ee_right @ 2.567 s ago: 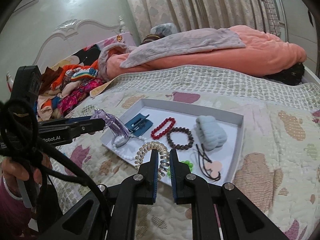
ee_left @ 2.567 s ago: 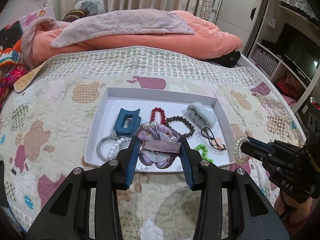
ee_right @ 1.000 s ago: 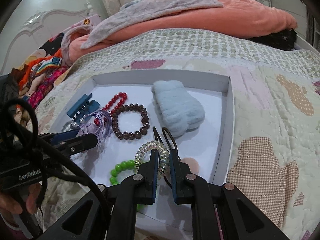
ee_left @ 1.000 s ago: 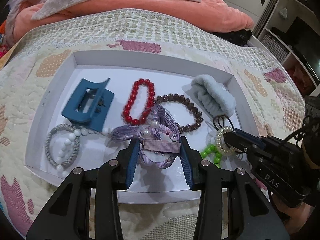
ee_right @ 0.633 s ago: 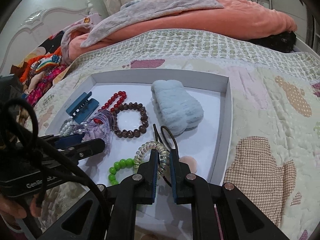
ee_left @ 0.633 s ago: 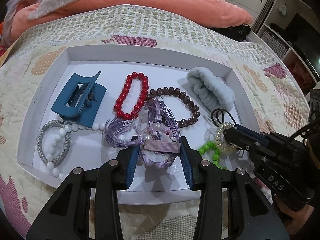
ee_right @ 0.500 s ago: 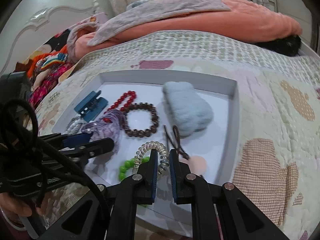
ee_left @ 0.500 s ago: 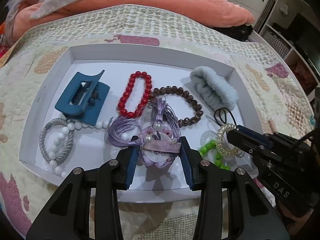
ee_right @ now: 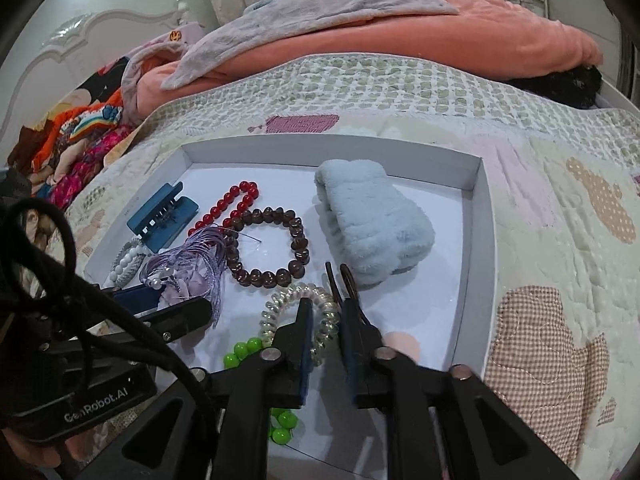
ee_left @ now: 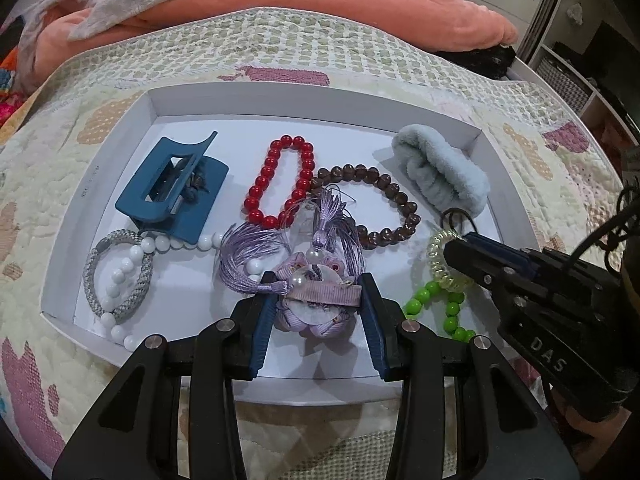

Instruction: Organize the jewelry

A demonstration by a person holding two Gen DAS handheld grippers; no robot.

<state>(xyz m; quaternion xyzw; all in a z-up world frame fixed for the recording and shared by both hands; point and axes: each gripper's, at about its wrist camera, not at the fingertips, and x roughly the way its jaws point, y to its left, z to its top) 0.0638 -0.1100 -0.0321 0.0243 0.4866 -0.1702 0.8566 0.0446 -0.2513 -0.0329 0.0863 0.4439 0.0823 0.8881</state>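
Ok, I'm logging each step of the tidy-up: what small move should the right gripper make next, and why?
Probably finish opening and lift straight back. The right gripper has its jaws opening, and the clear spiral hair tie between them already lies in the white tray, beside the green bead bracelet. The left gripper is shut on the purple tassel hair clip close by, so a sideways sweep could bump it.

Bare tray point(ee_right: 478, 216) floor lies open along the far edge and the right edge, beside the fluffy blue scrunchie point(ee_right: 372, 220). The middle and near edge are crowded with beads, tassels and both grippers.
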